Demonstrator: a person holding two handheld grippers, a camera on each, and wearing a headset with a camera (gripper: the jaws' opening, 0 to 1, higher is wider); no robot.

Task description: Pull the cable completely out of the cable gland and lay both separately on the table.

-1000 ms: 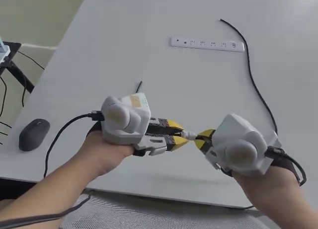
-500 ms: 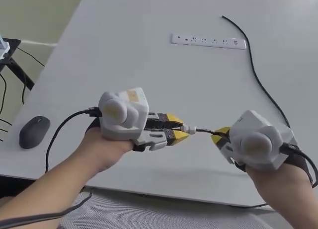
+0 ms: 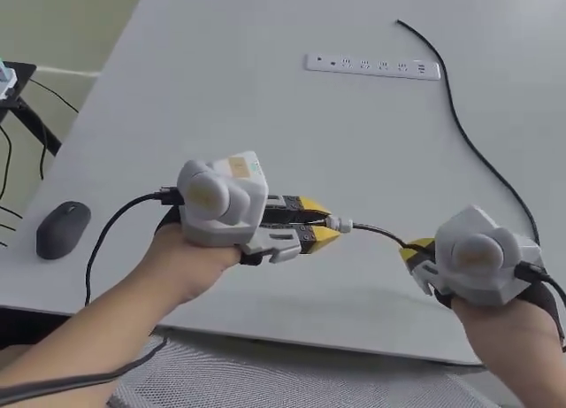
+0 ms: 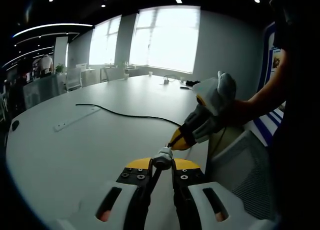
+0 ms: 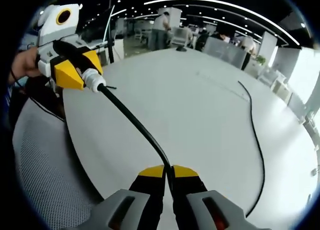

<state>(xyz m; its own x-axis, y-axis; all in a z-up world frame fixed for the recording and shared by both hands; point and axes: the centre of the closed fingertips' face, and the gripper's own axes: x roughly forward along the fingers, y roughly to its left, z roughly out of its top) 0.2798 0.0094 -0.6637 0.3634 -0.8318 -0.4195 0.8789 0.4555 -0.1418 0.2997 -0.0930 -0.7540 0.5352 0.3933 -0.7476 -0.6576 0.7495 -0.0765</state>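
A: Where does everything stand?

B: The left gripper [image 3: 324, 230] has its fingers clamped on the cable gland [image 3: 339, 223], held in the air over the near edge of the counter [image 3: 265, 125]. The right gripper [image 3: 414, 249] has its fingers pinched together on the black cable [image 3: 378, 233], which runs from there into the gland. It isn't out yet.

A: What has changed?

B: A second ago the two grippers were almost nose to nose. Now they are well apart. The right one has drawn off to its own side, and a bare stretch of cable hangs between them.

A: What could spoil it?

B: I'd judge three things. The thin cable could slide through the right fingers if the gland's seal grips harder than they do. The round gland could twist or pop out of the left fingers under the pull. And when the end finally clears, the sudden release could jerk both hands. This close to the counter's edge, a dropped gland would likely fall to the floor.
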